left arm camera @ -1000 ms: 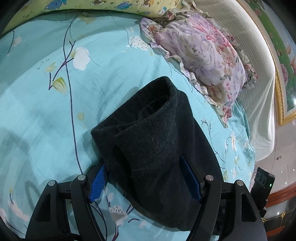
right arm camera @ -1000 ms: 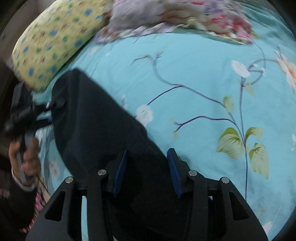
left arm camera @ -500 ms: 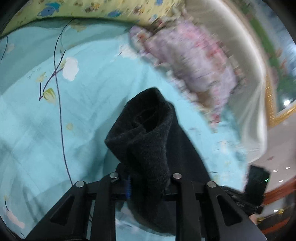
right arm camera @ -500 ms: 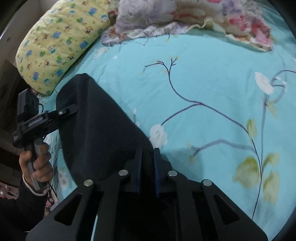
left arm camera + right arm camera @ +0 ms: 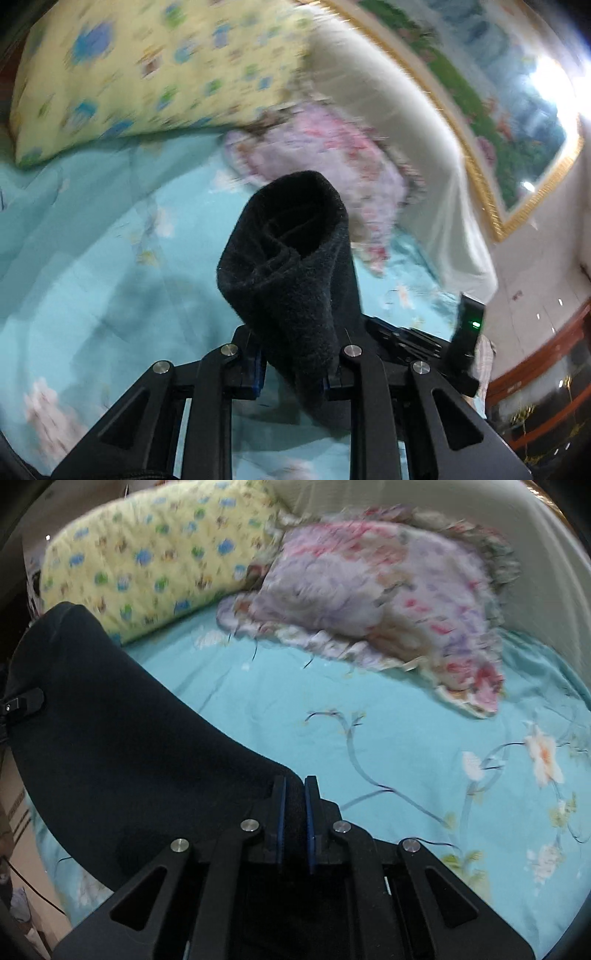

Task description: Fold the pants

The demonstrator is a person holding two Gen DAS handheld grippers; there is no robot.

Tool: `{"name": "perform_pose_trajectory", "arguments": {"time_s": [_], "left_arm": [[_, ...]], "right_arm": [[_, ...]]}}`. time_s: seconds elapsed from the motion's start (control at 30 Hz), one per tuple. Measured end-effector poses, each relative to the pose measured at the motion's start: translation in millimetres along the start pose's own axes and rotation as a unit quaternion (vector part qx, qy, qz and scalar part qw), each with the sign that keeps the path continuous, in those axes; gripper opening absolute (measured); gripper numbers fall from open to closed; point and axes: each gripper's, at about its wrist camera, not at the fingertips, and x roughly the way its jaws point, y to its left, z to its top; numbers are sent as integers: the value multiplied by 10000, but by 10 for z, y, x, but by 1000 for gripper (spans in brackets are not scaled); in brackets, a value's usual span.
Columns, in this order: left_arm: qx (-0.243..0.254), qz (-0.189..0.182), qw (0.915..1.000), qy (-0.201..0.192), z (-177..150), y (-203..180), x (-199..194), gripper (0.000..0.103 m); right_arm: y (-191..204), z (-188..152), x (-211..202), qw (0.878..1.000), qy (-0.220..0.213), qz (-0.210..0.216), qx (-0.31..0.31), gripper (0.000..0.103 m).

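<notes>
Dark fleece pants [image 5: 295, 280] are held off the bed at two points and span the gap between the two tools. The left tool [image 5: 291, 363] is closed on a bunched, rolled end of the garment, which stands up from between its fingers. The right tool [image 5: 293, 812] is nearly shut, with only a thin fold of the pants [image 5: 122, 753] pinched between its blue pads. In the right wrist view the cloth runs away to the left, toward the other tool, so the long axis of the held edge lies across from one tool to the other; both are equally engaged, and neither is nearer. The coming move is judged to be a carry of this held edge forward and down over the rest of the garment, with both tools kept level so that the edge stays straight.

Beneath the pants a turquoise floral bed sheet [image 5: 388, 738] is spread, soft and lightly creased. At the far end a yellow patterned pillow [image 5: 155, 565] and a pink floral pillow [image 5: 388, 587] are set side by side, touching. Behind them a pale headboard [image 5: 388, 96] is seen, with a gilt-framed picture [image 5: 498, 92] on the wall above. Both views are motion-blurred.
</notes>
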Motion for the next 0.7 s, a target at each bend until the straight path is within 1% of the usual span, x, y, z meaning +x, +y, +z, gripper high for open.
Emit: {"name": "perform_pose_trajectory", "arguments": {"time_s": [0.03,0.13,0.2,0.23,0.27,0.3,0.33,0.37,0.4,0.43,0.47,0.5,0.57,0.63,0.7], "left_arm": [[-128,95,9998,82,22,139,68,21],[-275,278,9987,329,40,416,268,22],[-237,640,9962,534,14,499,403,29],[-240,730,9955,555,11,508,414,33],[-250,756,9955,506,5,508,379,40],[-258,822,9955,399,0,497,316,47],[-247,973,9946,260,2,459,239,61],[-208,1182,9928,-10,1,408,101,66],[-185,1220,9923,-131,-28,371,0,68],[-172,1227,9920,-244,-36,327,-100,70],[-150,1188,9922,-341,-50,258,-197,70],[-122,1163,9924,-370,-68,200,-253,70],[39,1079,9936,-343,-97,26,-302,73],[270,918,9951,-235,-155,-166,-301,73],[584,699,9958,13,-216,-429,-179,75]], "right_arm": [[1,0,74,10000,47,55,62,10],[-19,-23,299,9988,206,235,379,10],[-22,-63,358,9979,271,262,535,12],[-42,-72,341,9974,249,293,605,16],[-71,-83,285,9968,206,330,701,18],[-87,-99,208,9964,165,270,785,22],[-118,-111,129,9960,133,176,862,28],[-151,-134,31,9954,59,133,952,30],[-205,-175,-118,9939,-98,149,1088,36],[-284,-229,-290,9915,-273,199,1253,45],[-369,-313,-486,9885,-458,262,1420,49],[-415,-366,-598,9864,-568,283,1516,52],[-554,-599,-937,9818,-783,271,1708,52],[-643,-825,-1164,9788,-859,183,1851,52],[-731,-1079,-1347,9761,-862,78,1992,52]]}}
